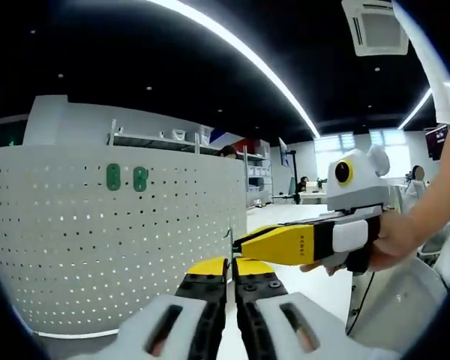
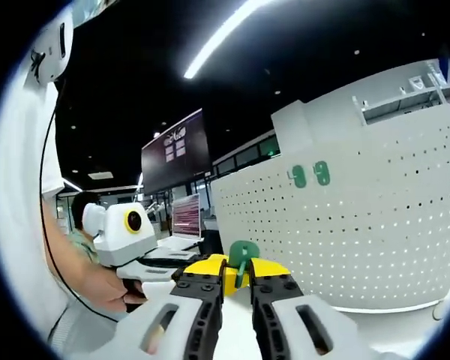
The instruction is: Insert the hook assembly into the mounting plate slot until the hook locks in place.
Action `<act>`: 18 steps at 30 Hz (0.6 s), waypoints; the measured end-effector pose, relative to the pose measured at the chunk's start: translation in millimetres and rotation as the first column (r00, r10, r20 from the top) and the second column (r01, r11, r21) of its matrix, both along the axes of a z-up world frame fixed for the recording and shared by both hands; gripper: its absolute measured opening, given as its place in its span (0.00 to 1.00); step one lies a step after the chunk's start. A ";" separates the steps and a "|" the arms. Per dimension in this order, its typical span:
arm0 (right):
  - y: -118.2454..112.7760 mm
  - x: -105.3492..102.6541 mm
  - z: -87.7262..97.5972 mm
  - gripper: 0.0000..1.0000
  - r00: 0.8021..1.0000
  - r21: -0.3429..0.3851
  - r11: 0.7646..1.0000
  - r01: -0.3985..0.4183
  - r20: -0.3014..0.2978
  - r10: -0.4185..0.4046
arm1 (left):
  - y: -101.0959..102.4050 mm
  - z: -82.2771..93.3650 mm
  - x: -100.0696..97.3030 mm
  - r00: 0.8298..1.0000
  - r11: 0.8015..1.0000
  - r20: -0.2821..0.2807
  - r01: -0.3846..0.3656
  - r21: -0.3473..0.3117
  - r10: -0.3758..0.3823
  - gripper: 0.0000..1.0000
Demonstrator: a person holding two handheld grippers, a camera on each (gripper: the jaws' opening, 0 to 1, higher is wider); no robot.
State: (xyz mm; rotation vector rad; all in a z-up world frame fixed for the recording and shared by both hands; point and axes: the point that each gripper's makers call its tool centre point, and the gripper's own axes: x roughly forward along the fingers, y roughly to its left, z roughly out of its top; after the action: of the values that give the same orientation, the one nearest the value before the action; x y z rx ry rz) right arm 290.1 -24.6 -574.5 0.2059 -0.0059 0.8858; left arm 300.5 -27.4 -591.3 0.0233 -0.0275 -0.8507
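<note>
In the left gripper view, the pegboard (image 1: 120,247) stands ahead and to the left of the left claw (image 1: 230,274), with two mounting plates (image 1: 127,178) side by side on its upper part. The right claw (image 1: 236,244) reaches in from the right, just above the left claw's tips. In the right gripper view, the hook assembly (image 2: 242,259) sits between the right claw's (image 2: 238,279) jaws, the pegboard beyond to the right.

We are reading no text: the wall screen's (image 2: 177,147) lettering at ten o'clock is blurring out.
</note>
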 end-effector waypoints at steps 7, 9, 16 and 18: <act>-2.0 1.1 -0.5 0.04 0.999 0.005 0.999 0.045 -0.022 -0.045 | -0.5 1.6 -1.8 1.000 1.000 0.001 -0.001 -0.002 0.001 0.01; -2.2 1.8 -1.2 0.03 0.998 0.009 0.999 0.049 -0.030 -0.049 | 0.1 1.0 -1.7 1.000 1.000 -0.001 -0.005 -0.003 0.005 0.01; -2.3 1.7 -1.1 0.02 0.993 0.003 0.993 0.116 -0.023 -0.116 | 0.6 0.9 -1.4 1.000 1.000 -0.008 -0.006 -0.001 0.006 0.01; -3.2 1.0 -0.4 0.02 0.993 -0.004 0.993 0.121 -0.009 -0.121 | 0.0 1.6 -2.1 1.000 1.000 -0.013 -0.003 -0.009 0.003 0.01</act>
State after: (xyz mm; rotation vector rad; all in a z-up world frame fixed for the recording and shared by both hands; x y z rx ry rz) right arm 291.1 -27.8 -574.8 0.2043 -0.0082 0.7637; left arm 298.3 -27.3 -589.6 0.0088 -0.0190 -0.8478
